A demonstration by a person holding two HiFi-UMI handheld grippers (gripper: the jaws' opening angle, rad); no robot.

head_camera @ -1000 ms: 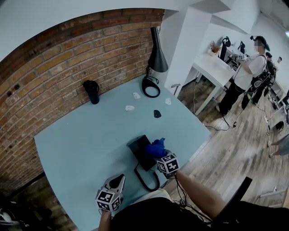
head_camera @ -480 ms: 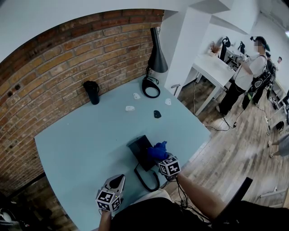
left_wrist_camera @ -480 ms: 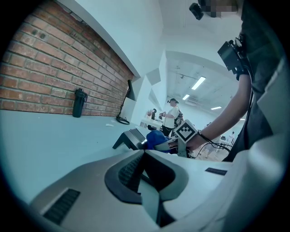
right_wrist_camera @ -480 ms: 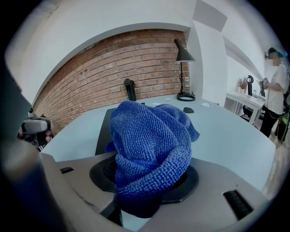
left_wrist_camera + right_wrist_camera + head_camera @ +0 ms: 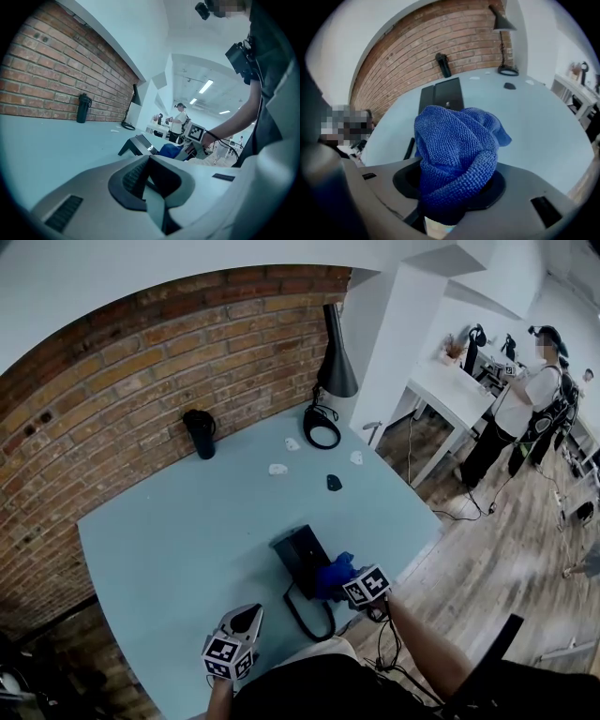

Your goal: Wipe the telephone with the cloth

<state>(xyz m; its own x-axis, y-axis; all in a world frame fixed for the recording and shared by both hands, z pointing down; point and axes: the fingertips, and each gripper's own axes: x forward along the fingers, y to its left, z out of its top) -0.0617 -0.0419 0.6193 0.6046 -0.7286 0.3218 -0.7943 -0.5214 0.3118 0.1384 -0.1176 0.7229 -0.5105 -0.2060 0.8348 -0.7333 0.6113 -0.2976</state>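
A black telephone (image 5: pixel 300 551) lies on the pale blue table (image 5: pixel 169 531), its dark cord (image 5: pixel 309 617) looping toward the near edge. My right gripper (image 5: pixel 345 579) is shut on a bunched blue cloth (image 5: pixel 333 575) that rests at the phone's near right end. In the right gripper view the cloth (image 5: pixel 454 140) fills the jaws and hides the fingertips, with the telephone (image 5: pixel 443 93) just beyond it. My left gripper (image 5: pixel 247 617) hovers to the left of the cord, shut and holding nothing. From the left gripper view the telephone (image 5: pixel 138 144) and the cloth (image 5: pixel 169 150) lie ahead.
A black flask (image 5: pixel 200 432) stands by the brick wall. A black lamp (image 5: pixel 336 362) rises from a round base (image 5: pixel 322 426) at the far corner. Small white scraps (image 5: pixel 278 469) and a dark lump (image 5: pixel 334 482) lie beyond the phone. A person (image 5: pixel 525 399) stands by a white table (image 5: pixel 450 385).
My right gripper has drawn the cloth along the telephone toward its near right end. The left gripper has stayed where it was.
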